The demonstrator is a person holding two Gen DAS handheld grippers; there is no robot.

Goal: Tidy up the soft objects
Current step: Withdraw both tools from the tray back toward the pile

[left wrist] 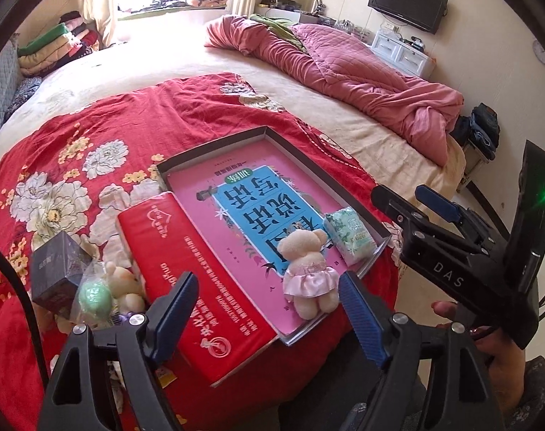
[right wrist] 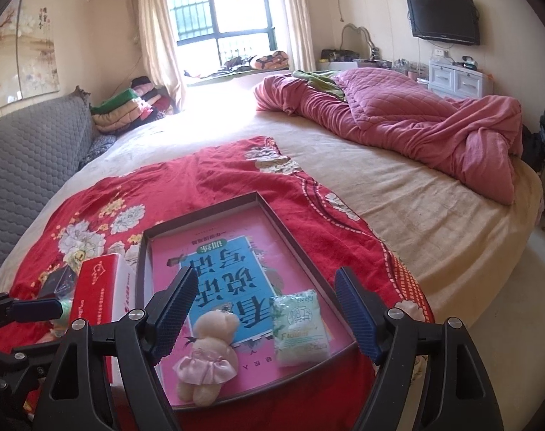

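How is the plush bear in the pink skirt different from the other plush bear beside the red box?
The bear in the pink skirt lies inside the shallow tray, on its pink printed base; the other bear lies outside it on the red floral cloth. The first is fully in view; the second is partly hidden behind a clear packet with a green ball. Both are cream-coloured, and neither is held.

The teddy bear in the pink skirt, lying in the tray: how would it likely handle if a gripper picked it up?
The teddy bear looks plush, so it would probably squash between the pads and feel light. Its limbs and frilly skirt would likely flop. Lying flat in the tray, it seems unlikely to roll.
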